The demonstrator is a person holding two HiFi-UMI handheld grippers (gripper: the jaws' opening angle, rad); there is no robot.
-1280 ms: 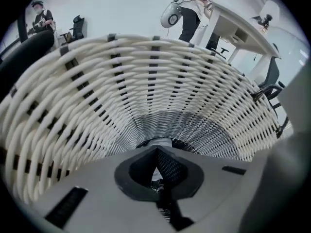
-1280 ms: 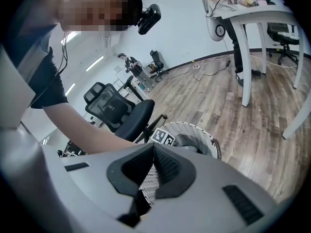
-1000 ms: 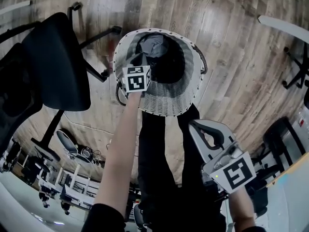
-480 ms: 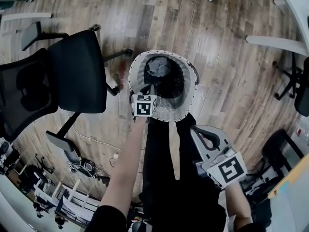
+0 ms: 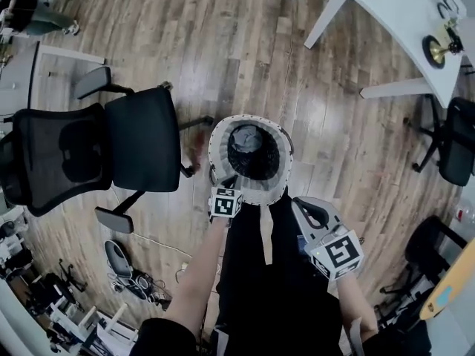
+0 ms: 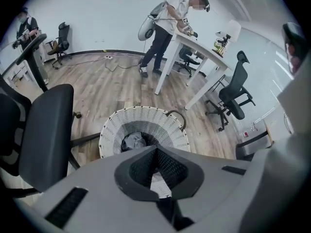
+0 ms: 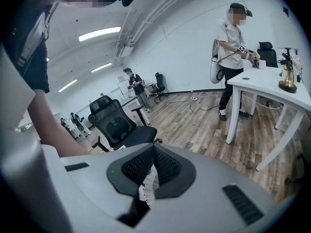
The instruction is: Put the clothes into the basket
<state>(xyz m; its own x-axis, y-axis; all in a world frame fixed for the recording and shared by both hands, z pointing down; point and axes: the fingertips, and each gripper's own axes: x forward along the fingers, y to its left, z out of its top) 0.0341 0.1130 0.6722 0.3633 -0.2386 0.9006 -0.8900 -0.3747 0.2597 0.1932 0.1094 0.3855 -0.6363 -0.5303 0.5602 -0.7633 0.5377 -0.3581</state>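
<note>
A white wicker basket [image 5: 223, 136] stands on the wood floor in front of me, with a grey garment [image 5: 247, 141] lying inside it. The basket [image 6: 112, 130] and that grey garment [image 6: 132, 141] also show in the left gripper view. A black garment [image 5: 260, 280] with a pale strip hangs between my two grippers, above the near rim of the basket. My left gripper [image 5: 225, 199] is shut on its left edge, and the jaws [image 6: 155, 152] show closed on black cloth. My right gripper [image 5: 306, 212] is shut on its right edge, with a white label [image 7: 148, 186] pinched in the jaws.
A black office chair [image 5: 111, 147] stands just left of the basket. A white table [image 5: 401, 13] is at the far right, another chair [image 5: 453, 139] beside it. A person [image 6: 170, 28] stands at that table. Cables and gear [image 5: 119, 262] lie at the lower left.
Both grippers have risen with the black garment, so the basket now looks smaller and farther below. More of the garment hangs free between them.
</note>
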